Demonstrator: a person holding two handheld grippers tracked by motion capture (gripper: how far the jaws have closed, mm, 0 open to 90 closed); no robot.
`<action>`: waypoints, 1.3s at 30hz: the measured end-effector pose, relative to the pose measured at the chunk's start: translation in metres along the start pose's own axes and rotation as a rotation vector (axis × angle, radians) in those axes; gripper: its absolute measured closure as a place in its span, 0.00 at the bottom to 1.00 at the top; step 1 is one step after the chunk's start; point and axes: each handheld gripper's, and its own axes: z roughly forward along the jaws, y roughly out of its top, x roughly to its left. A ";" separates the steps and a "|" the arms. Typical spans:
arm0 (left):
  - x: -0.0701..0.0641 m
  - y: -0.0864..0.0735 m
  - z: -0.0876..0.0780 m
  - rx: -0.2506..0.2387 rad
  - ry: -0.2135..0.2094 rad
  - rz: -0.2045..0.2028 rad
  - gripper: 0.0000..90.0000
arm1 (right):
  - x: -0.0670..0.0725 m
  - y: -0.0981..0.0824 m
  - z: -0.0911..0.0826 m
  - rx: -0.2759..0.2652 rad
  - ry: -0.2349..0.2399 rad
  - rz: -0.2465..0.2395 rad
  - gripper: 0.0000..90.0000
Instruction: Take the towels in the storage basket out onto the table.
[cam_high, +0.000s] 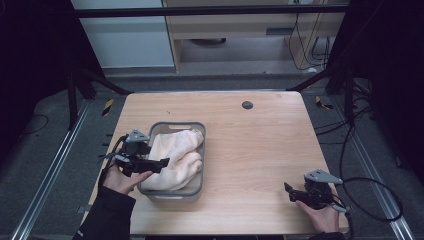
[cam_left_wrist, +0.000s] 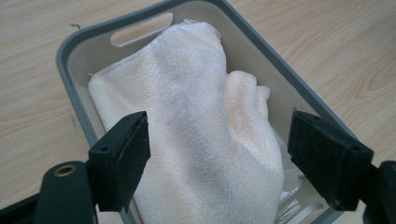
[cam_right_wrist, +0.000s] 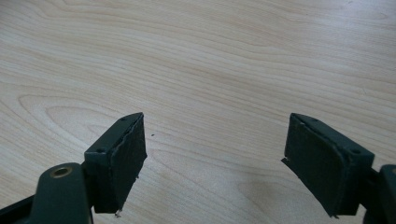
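Observation:
A cream towel (cam_high: 175, 157) lies bunched in a grey plastic basket (cam_high: 177, 124) on the left half of the wooden table (cam_high: 260, 145). My left gripper (cam_high: 157, 168) hovers over the basket's near left side, pointing right across the towel. In the left gripper view the towel (cam_left_wrist: 201, 130) lies below the wide-apart jaws of the left gripper (cam_left_wrist: 219, 126), whose pads do not touch it; the basket rim (cam_left_wrist: 65, 51) curves round behind. My right gripper (cam_high: 290, 192) rests near the table's front right corner, open. Bare wood lies between the jaws of the right gripper (cam_right_wrist: 215, 123).
A small black round cap (cam_high: 247, 105) sits in the tabletop near its far edge. Cables (cam_high: 370, 200) loop on the floor off the right side. Dark frame legs (cam_high: 80, 80) stand beyond the table's far corners.

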 end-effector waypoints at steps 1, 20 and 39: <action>-0.001 0.000 0.002 0.008 0.000 0.001 0.23 | 0.000 0.000 0.000 0.001 0.001 -0.003 0.23; -0.008 -0.007 0.045 0.127 0.001 0.028 0.18 | 0.001 -0.001 0.003 0.035 0.024 0.002 0.21; 0.001 -0.016 0.080 0.226 0.001 -0.013 0.25 | -0.001 -0.002 0.007 0.059 0.035 0.000 0.18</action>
